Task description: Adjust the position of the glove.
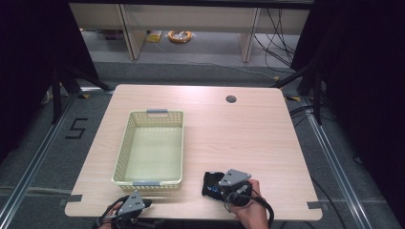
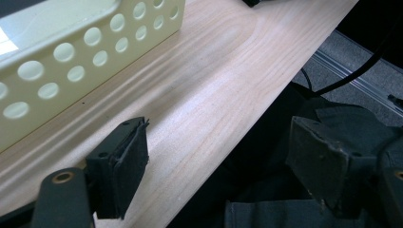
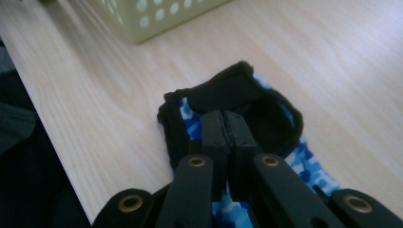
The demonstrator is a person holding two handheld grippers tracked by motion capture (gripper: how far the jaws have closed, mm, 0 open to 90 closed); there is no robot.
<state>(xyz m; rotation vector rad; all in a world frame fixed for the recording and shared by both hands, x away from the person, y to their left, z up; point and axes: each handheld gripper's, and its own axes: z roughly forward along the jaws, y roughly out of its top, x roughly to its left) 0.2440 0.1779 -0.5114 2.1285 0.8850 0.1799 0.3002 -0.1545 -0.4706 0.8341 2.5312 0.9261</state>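
A black cloth piece with a blue camouflage pattern (image 1: 209,183) (image 3: 273,126) lies on the wooden table (image 1: 239,138) near its front edge, right of the basket. My right gripper (image 1: 220,187) (image 3: 223,118) lies over it, jaws pressed together at its black rim, pinching the fabric. A pale yellow perforated basket (image 1: 125,143) (image 2: 71,71) (image 3: 157,19) stands empty on the left half of the table. My left gripper (image 1: 131,205) (image 2: 221,142) hovers at the table's front edge just below the basket, jaws wide apart with nothing between them.
A round cable hole (image 1: 231,99) sits at the table's far right. The front table edge drops off right under the left gripper. Black cables (image 1: 267,212) trail from the right gripper. Floor rails run along both sides of the table.
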